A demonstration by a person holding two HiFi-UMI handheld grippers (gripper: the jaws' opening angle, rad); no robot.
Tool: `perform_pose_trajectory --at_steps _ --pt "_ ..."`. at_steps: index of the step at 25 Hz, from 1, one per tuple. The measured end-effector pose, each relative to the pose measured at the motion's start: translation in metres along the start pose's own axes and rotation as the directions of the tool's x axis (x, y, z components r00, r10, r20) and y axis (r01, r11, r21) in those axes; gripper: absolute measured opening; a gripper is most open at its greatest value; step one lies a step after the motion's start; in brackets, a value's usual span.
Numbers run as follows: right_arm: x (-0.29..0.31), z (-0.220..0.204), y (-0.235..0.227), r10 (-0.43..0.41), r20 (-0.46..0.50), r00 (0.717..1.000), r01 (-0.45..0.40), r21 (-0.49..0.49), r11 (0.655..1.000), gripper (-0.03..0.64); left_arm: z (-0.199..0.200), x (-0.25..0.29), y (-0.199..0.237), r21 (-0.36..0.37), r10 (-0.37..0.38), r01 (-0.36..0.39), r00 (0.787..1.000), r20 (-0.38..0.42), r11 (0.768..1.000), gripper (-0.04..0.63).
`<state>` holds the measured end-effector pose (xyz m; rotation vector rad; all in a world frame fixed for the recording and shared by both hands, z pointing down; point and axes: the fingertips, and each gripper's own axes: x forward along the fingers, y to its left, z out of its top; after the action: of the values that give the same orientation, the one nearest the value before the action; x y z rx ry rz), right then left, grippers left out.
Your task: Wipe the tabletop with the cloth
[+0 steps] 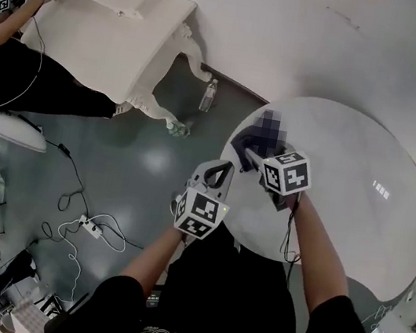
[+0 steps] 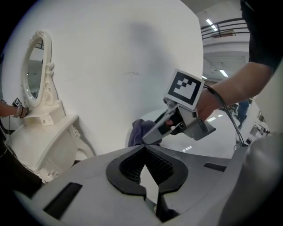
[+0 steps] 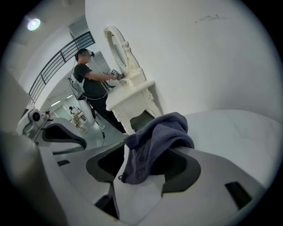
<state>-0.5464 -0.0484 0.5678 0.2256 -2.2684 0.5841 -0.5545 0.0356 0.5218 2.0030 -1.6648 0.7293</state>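
Here, one cloth [image 3: 154, 141], one table [image 1: 348, 186], left gripper [image 2: 143, 150], right gripper [image 3: 139, 176]

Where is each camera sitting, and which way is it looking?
Head view: on the person's head, looking steeply down at the round white table; both forearms, left gripper and right gripper show.
Left gripper view: on the left gripper, looking along its shut jaws at the right gripper and dark purplish cloth.
Right gripper view: on the right gripper, looking past its open jaws, cloth draped between, toward the ornate white dressing table.
Shared: all three show the cloth and dressing table.
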Motion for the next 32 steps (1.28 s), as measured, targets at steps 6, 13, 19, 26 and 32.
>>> perform_pose_trajectory --at_steps 6,13,19,26,32 --pt "-0.030 -0.018 -0.007 -0.019 0.015 1.000 0.018 0.035 0.999 0.218 0.017 0.021 0.016 0.125 0.008 -0.005 1.000 -0.030 0.992 0.008" --pt "-0.088 -0.038 0.008 -0.152 0.137 0.979 0.161 -0.053 0.986 0.062 0.046 0.074 0.022 0.267 -0.097 0.143 0.979 -0.178 0.953 0.188" --pt "-0.127 -0.065 0.031 -0.208 0.199 0.958 0.227 -0.081 0.970 0.009 0.044 0.113 0.012 0.373 -0.149 0.282 0.926 -0.348 0.884 0.245" --pt "-0.160 -0.079 0.031 -0.273 0.260 0.926 0.264 0.069 0.962 0.009 0.017 0.141 0.007 0.480 -0.137 0.422 0.842 -0.521 0.769 0.202" --pt "-0.172 -0.088 0.032 -0.303 0.295 0.906 0.280 0.120 0.953 0.009 0.013 0.141 -0.003 0.604 -0.112 0.438 0.859 -0.499 0.666 0.121"
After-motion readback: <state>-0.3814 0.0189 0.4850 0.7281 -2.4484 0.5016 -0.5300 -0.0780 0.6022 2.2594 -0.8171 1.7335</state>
